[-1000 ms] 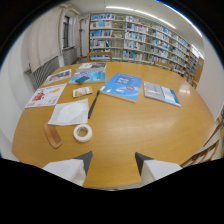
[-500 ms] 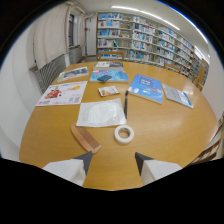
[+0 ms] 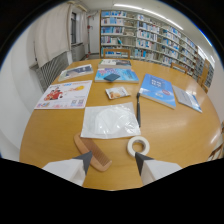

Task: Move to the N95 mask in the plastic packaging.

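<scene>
worktop (image 3: 45, 135) honey-tan wood; mask (image 3: 111, 121) white in clear glossy packaging; comb (image 3: 92, 152) orange-brown; tape roll (image 3: 138, 146) white; pen (image 3: 138, 109) black; booklet (image 3: 158, 89) blue; gripper (image 3: 113, 165) white with dark tips

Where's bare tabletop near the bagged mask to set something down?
Bare wood lies beyond the roll of tape, below the blue booklet, and beside the comb below the colourful flyer. Crowded: the pen borders the mask bag; comb and tape sit just ahead of the open gripper.
</scene>
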Demonstrator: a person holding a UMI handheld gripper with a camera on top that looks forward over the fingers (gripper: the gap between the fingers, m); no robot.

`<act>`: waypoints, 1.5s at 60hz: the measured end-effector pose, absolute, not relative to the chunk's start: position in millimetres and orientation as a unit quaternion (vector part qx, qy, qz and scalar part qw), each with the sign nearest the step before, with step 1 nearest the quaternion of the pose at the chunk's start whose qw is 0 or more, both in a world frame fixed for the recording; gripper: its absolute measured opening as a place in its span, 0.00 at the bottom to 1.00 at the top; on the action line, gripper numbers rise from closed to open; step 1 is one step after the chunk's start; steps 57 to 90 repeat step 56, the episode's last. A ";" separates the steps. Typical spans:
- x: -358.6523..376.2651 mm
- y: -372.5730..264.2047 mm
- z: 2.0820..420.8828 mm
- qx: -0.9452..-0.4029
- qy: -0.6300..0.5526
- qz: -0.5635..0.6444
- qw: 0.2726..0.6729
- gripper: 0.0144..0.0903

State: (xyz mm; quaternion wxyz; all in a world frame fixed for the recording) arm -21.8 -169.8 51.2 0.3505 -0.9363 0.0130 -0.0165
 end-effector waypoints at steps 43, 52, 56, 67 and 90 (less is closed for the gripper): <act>-17.2 -44.7 9.1 -0.946 -0.023 0.010 0.325 0.91; -18.1 -42.7 10.9 -0.944 -0.023 0.009 0.328 0.92; -18.0 -43.1 11.0 -0.945 -0.021 0.008 0.327 0.92; -18.0 -43.1 11.0 -0.945 -0.021 0.008 0.327 0.92; -18.0 -43.1 11.0 -0.945 -0.021 0.008 0.327 0.92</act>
